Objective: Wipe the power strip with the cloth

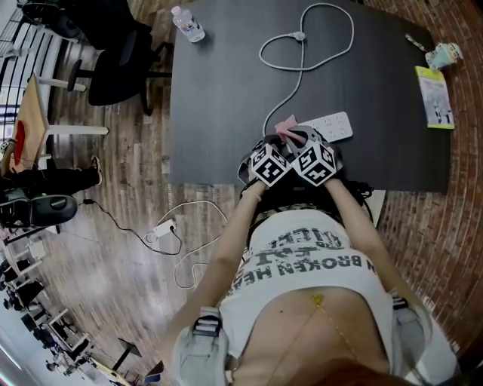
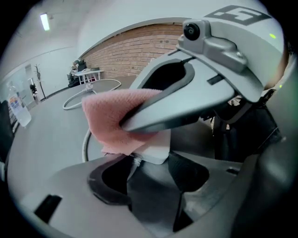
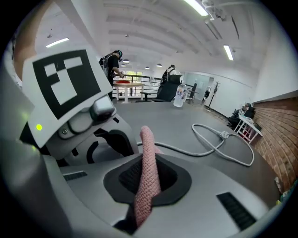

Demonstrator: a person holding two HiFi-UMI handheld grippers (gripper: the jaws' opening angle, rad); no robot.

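A dark table (image 1: pixel 219 90) stands on a wood floor (image 1: pixel 113 249). A clear water bottle (image 1: pixel 187 23) lies near its far left corner, and a yellow-green leaflet (image 1: pixel 435 96) lies by its right edge. A black office chair (image 1: pixel 113 64) stands to its left. A white charger (image 1: pixel 164 227) lies on the floor.

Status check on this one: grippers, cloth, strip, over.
Left gripper shut on power strip, cord end. Right gripper shut on pink cloth, over that end. Rest of strip unobstructed.
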